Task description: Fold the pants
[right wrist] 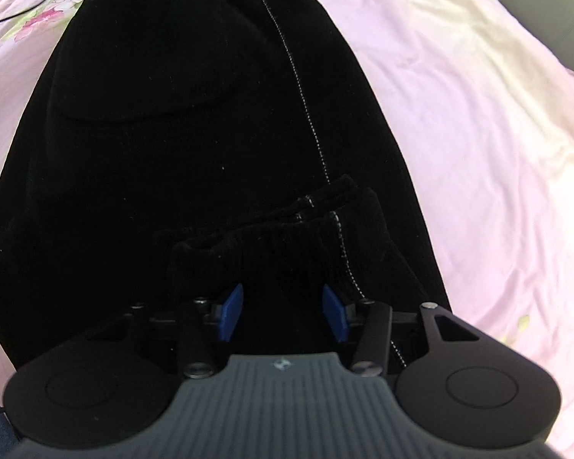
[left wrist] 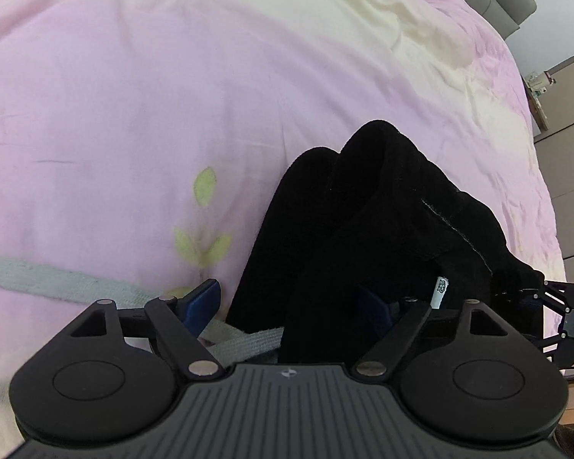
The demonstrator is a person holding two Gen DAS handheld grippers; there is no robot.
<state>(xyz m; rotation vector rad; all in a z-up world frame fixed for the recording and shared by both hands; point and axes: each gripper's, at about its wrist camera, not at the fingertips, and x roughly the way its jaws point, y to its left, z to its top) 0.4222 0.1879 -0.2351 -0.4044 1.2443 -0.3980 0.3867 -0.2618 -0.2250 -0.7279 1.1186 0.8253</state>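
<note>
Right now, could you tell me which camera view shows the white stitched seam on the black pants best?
The right wrist view: the white stitched seam runs long and unbroken down the black pants toward the cuffs. The left wrist view shows only a short, faint stretch of it on bunched fabric.

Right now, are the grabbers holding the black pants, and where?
Left gripper is open, holding nothing. The ribbed edge of the pants sits inside the right gripper; pinched or not, cannot tell.

- A pink bedspread (left wrist: 134,95) with a pale cream patch fills most of the view.
- Green leaf prints (left wrist: 204,191) mark the bedspread.
- A grey strap (left wrist: 38,273) lies across the bedspread.
- A grey headboard (left wrist: 505,0) stands beyond the bedspread's far edge.
</note>
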